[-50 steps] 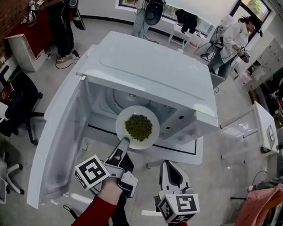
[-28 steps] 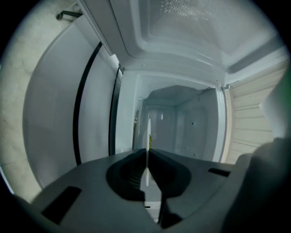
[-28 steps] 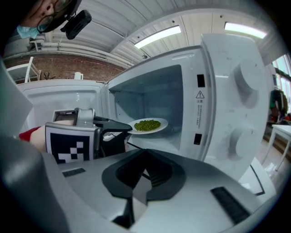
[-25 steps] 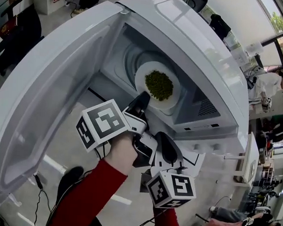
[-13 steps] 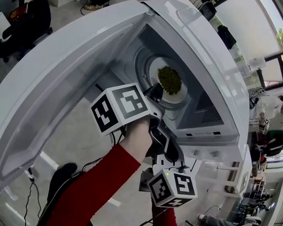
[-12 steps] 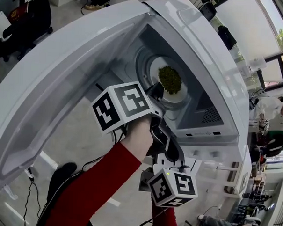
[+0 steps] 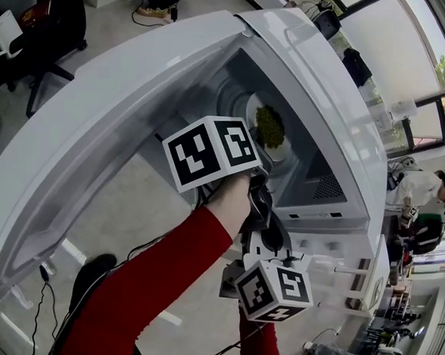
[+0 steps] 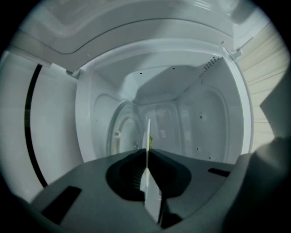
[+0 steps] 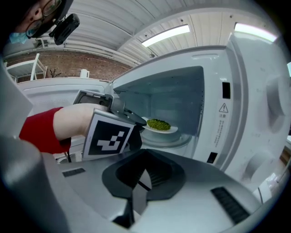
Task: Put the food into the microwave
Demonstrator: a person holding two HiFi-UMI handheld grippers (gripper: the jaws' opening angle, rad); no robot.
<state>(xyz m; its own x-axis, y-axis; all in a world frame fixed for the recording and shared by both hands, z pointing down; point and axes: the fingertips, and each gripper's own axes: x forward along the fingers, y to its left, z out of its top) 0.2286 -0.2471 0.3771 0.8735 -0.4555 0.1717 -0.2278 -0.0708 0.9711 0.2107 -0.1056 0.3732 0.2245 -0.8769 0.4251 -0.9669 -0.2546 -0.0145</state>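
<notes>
A white plate point(image 7: 277, 142) with a heap of green food point(image 7: 270, 126) hangs inside the open microwave point(image 7: 335, 119), just above the glass turntable point(image 9: 172, 139). My left gripper point(image 7: 259, 158) is shut on the plate's near rim, reaching in through the door opening. In the left gripper view the plate point(image 8: 147, 173) shows edge-on between the jaws, with a bit of the food point(image 8: 150, 142) past it. The right gripper view shows the plate point(image 9: 160, 129) level over the turntable. My right gripper point(image 9: 140, 183) stays shut and holds nothing, low in front of the microwave.
The microwave door point(image 7: 99, 145) stands swung wide open on the left. The control panel with knobs point(image 9: 273, 104) is on the right of the cavity. Office chairs point(image 7: 37, 32) and people stand far off around the room.
The left gripper has carried the plate further into the microwave cavity, over the turntable. The right gripper has stayed where it was.
</notes>
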